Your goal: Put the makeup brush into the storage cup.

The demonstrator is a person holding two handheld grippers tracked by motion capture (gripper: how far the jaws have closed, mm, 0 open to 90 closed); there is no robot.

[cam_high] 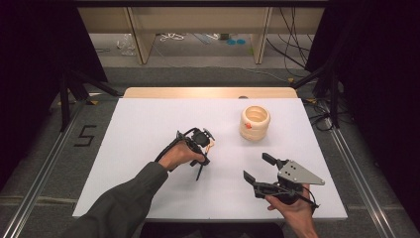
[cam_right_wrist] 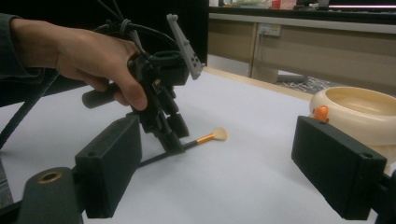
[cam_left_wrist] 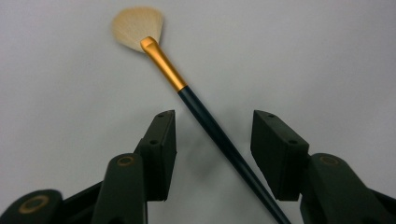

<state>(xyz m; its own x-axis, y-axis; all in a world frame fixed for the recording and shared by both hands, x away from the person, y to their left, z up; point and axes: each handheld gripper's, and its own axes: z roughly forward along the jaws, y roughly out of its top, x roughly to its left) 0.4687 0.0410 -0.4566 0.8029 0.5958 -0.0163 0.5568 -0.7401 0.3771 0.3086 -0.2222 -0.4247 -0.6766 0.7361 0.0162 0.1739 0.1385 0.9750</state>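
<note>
White table (cam_high: 148,129): bare surface beneath both my tools. Cream ribbed container (cam_high: 255,123): upright toward the far right, an orange knob on its side, well apart from my hands. My right gripper (cam_high: 257,168): near the front edge, jaws spread wide, nothing between them. My left gripper (cam_left_wrist: 213,140): pointed down at mid-table, jaws half open astride the handle, pads not touching it. Fan brush (cam_left_wrist: 205,116): flat on the table, pale bristles pointing away from me.

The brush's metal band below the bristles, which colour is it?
Golden-orange; the brush shows best in the left gripper view.
</note>
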